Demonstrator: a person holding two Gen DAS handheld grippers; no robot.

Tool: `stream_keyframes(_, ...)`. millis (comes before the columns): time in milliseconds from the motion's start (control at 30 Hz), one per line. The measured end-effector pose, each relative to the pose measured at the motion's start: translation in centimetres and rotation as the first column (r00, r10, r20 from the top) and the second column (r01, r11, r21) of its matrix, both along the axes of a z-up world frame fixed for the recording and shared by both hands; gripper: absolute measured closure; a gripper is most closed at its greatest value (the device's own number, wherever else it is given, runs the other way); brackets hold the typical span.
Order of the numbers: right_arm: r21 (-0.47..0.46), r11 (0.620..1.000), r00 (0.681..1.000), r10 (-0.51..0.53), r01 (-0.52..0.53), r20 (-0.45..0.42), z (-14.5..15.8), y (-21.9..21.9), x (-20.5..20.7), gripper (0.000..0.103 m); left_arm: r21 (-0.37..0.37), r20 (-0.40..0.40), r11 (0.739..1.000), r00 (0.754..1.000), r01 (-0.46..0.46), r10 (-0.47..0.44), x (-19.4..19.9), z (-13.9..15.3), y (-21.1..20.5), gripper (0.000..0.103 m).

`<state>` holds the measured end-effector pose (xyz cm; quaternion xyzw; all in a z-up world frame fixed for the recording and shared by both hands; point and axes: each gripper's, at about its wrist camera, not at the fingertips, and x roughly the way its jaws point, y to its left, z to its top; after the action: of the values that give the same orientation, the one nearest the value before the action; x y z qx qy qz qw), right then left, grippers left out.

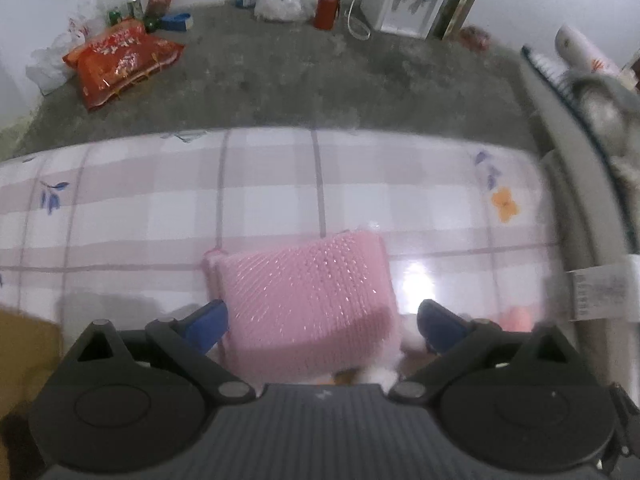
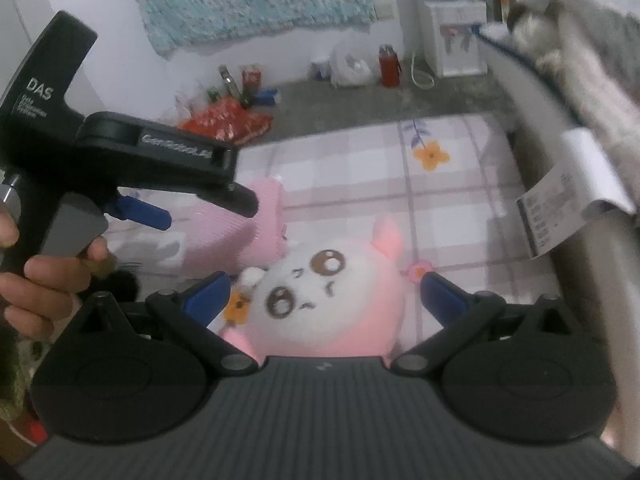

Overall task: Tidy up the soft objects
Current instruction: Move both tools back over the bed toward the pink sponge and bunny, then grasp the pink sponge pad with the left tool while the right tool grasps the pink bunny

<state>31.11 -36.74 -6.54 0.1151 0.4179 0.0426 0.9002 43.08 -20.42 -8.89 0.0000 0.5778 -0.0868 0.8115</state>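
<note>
A pink padded cushion with a shiny dotted face lies on the checked tablecloth. My left gripper hovers steeply over it, open, with its blue fingers on either side and the pads clear of the cushion. In the right wrist view the cushion sits behind a round pink-and-white plush toy with big brown eyes. My right gripper is open around that plush without pressing it. A hand holds the left gripper's handle, and one blue finger shows above the cushion.
A grey furry plush lies on a grey padded thing with a white tag at the right edge. Beyond the table, on the concrete floor, are red bags, bottles, a red flask and a water dispenser.
</note>
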Motion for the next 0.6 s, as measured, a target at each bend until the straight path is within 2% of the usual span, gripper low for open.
stream_keyframes(100,0.033,0.999,0.999,-0.014,0.016,-0.042,-1.9,-0.2,1.3,0.001,0.049,-0.008,0.999,1.0,0.008,-0.007,0.8,-1.4,-0.6,0.0)
stream_keyframes(267,0.116,0.992,0.995,-0.026,0.037,-0.095,-4.4,-0.8,1.7,0.001,0.103,0.01,0.994,0.999,0.033,-0.035,1.4,-1.7,-1.7,0.0)
stream_keyframes(533,0.158,0.986,0.994,-0.031,0.047,-0.103,-5.1,-1.1,2.4,0.003,0.113,-0.013,0.994,1.0,0.011,-0.009,2.1,-2.1,-2.0,0.0)
stream_keyframes(600,0.158,0.987,0.995,-0.029,0.044,-0.098,-5.2,-1.1,2.3,0.009,0.098,-0.006,0.995,1.0,0.002,-0.001,2.0,-2.3,-1.7,0.0)
